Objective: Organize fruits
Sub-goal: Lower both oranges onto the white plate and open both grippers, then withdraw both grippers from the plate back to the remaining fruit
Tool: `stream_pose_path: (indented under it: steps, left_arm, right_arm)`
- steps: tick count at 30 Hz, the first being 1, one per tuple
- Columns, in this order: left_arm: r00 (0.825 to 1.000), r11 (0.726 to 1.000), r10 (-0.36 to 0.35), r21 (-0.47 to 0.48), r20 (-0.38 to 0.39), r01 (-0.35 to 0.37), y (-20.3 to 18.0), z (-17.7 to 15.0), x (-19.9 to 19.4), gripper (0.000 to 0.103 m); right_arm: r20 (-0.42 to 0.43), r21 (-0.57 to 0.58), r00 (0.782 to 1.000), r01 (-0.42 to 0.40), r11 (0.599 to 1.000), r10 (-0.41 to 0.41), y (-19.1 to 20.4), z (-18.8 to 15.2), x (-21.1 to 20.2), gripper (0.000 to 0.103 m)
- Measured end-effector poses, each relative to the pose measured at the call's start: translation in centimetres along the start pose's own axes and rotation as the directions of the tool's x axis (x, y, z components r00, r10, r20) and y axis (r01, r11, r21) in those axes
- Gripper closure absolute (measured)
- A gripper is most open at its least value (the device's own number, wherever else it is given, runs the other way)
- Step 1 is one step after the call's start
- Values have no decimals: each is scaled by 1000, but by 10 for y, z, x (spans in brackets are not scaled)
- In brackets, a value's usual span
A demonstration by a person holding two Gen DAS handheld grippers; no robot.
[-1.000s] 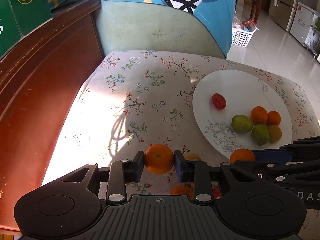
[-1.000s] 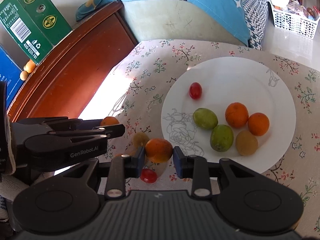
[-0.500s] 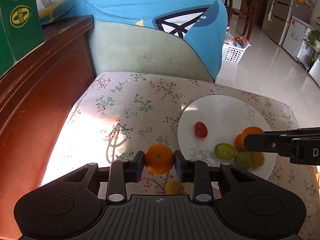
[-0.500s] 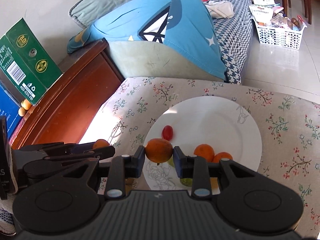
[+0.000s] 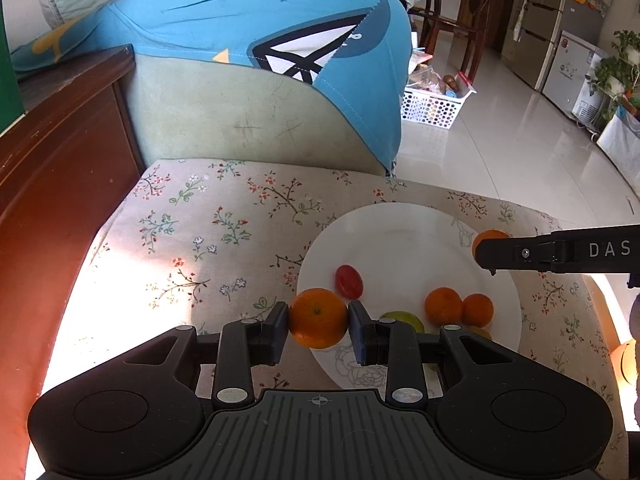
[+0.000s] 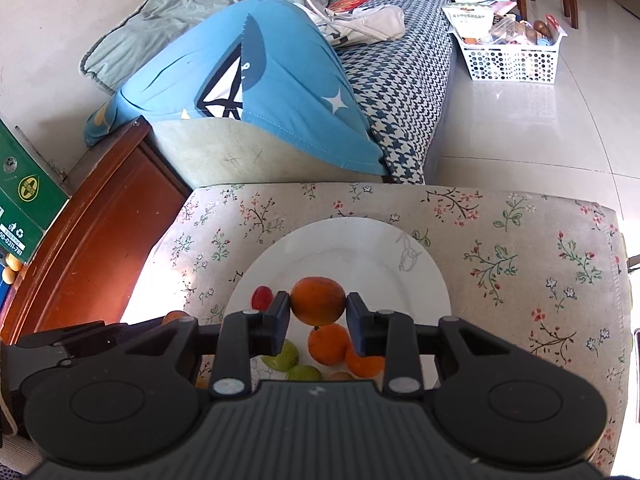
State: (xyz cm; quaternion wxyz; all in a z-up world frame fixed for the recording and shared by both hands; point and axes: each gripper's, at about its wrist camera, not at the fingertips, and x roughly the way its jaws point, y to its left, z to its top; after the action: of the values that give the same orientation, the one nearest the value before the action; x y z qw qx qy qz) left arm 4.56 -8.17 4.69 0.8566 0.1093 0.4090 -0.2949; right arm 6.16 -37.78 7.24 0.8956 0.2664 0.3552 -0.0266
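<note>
two handheld black plastic grippers are hovering over a small table covered in a beige cloth point(image 5: 224, 224) printed with little flower sprigs. a round, smooth white plate point(image 6: 360, 248) is sitting toward the right side of that cloth, with a faint line drawing on its rim.

the left gripper point(image 5: 318, 320) is squeezing a bright, round orange point(image 5: 318, 318) between its two flat pads, nearly closed around it. it is holding the fruit just above the near left edge of the plate, probably so the fruit can be set down with the others.

the right gripper point(image 6: 318, 307) is clamping a second, slightly duller orange fruit point(image 6: 318, 300) the same way, pads pressing on both sides. it is hanging over the middle of the plate, above the fruit already gathered there.

on the plate a small, glossy red tomato point(image 5: 349, 282) is lying left of centre. two small oranges point(image 5: 458, 307) are sitting side by side to the right, touching, and green, smooth-skinned fruits point(image 6: 282, 356) are peeking out at the near edge, partly hidden by the grippers. the pile is keeping to the near half, leaving the far half bare for new pieces.

a dark red wooden cabinet point(image 5: 52, 184) is standing at the left. a pale green sofa arm draped with a blue cushion point(image 5: 248, 40) is rising at the far side. a white perforated basket point(image 6: 512, 56) is resting on the shiny tiled floor beyond.
</note>
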Motion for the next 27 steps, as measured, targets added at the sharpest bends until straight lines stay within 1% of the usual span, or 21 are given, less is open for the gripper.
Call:
stream_pose_path:
  steps: [5,10,14,17,18,19,20,21,23,25,27]
  left_arm:
    - [999,1000,-20,21,-30,21,-12,-5,11,73]
    - [999,999,-30,39,-43,32,-20,-9,15,73]
    - [998,998,-39,40,-53,41,-22,-10,17,73]
    - [998,998,-45,51,-51,48,-25,-9,16,71]
    - [998,997,-47,54,-49,49,-26,-9,15,66]
    - [998,997,-46,54,-46,48,-27,-8,13,52]
    - [998,998,-42,55,-40,45,-28,-7,11,46]
    - [999,998,-38,57,-31,39,-28,-7,10,42]
    - [999,998,-28,64,-30,30,-29,-6,7,40]
    - [999,998,-14,56,-38,16,-28,-4,4,26]
    - [999,999,3,51,-40,-1,-25,-3,1,24]
  right_arm:
    - [-25,15,999,23,1000,-22,-6,-2,8,72]
    - [-42,34,999,36,999,-35,-11,-3,14,72]
    - [-45,47,998,46,998,-44,-14,-5,14,70]
    - [-40,55,999,37,998,-35,-14,-4,12,69]
    - [-38,55,999,33,998,-31,-13,-4,11,69]
    - [-35,53,999,32,998,-30,-12,-4,10,69]
    - [-31,50,999,32,998,-31,-11,-3,9,69]
    - [-28,46,999,34,998,-33,-10,-3,8,69]
    - [-22,36,999,35,999,-35,-8,-3,6,69]
    - [-17,25,999,31,999,-31,-5,-4,2,69]
    - [-14,11,999,30,999,-30,-2,-5,0,65]
